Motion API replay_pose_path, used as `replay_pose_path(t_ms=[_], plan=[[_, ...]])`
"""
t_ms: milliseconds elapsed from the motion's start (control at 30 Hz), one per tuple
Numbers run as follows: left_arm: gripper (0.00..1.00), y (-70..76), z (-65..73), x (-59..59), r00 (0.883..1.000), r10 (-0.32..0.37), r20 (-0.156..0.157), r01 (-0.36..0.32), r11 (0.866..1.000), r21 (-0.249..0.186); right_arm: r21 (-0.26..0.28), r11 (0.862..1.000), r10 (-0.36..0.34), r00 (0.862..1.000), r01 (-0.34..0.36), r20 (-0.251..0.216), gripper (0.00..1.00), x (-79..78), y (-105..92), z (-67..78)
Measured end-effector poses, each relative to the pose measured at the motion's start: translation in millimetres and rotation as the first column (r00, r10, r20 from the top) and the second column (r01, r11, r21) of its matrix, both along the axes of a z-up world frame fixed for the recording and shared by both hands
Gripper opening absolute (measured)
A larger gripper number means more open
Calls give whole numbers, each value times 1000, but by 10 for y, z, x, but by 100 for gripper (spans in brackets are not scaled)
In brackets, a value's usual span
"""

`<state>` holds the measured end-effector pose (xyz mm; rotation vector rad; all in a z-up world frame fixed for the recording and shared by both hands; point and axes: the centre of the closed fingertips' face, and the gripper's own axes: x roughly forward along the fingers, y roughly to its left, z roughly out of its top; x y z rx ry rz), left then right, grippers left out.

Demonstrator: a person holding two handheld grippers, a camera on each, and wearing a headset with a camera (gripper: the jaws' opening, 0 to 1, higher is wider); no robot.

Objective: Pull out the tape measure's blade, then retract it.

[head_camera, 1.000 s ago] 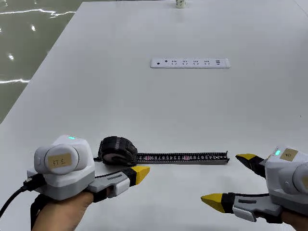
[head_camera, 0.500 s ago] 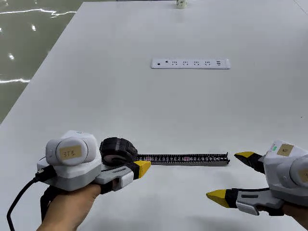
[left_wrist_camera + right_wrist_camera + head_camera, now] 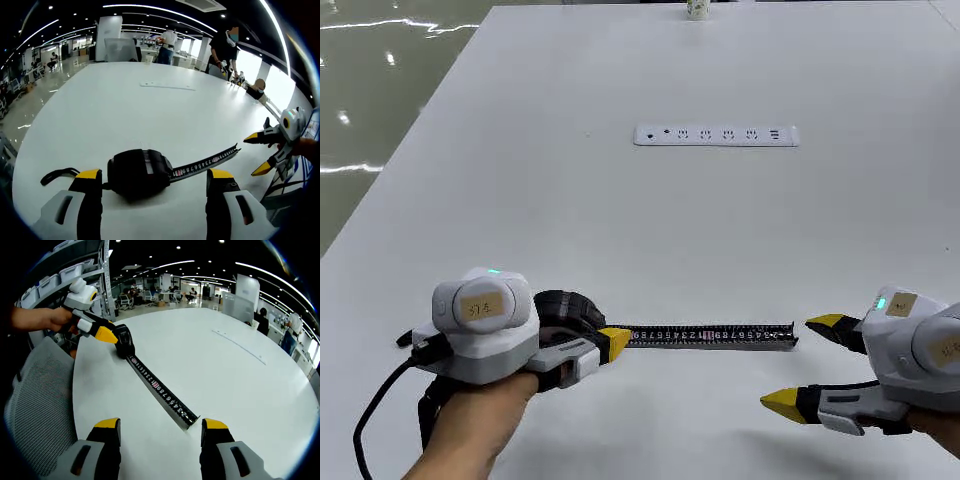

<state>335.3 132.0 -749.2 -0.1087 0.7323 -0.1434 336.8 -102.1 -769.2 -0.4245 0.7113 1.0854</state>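
your left gripper (image 3: 155, 174) and right gripper (image 3: 161, 423) gape wide, holding nothing. close the left squarely on the tape measure case (image 3: 567, 310), and guide the blade (image 3: 712, 333) tip back slowly.

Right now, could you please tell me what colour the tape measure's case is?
The case is black, clearest in the left gripper view.

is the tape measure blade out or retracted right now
Out. The blade lies stretched along the table from the case, numbers showing.
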Motion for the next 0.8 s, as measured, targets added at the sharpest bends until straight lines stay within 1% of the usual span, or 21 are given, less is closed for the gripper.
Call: replay_pose_path(t_ms=[367, 533, 633, 700, 800], plan=[[75, 70, -86, 38, 999, 40, -29, -40, 999, 9, -36, 997, 64, 998, -64, -1, 57, 127, -38, -65], [72, 82, -116, 67, 998, 55, -34, -55, 998, 7, -53, 995, 89, 996, -89, -1, 53, 187, -64, -109], [69, 90, -133, 91, 997, 64, -39, -63, 998, 9, -65, 992, 113, 994, -112, 5, 50, 211, -66, -121], [67, 101, -143, 109, 997, 72, -43, -71, 997, 11, -74, 988, 139, 990, -139, 0, 48, 216, -63, -142], [67, 120, -159, 137, 996, 80, -43, -79, 997, 19, -87, 983, 161, 987, -161, 0, 46, 243, -62, -167]])
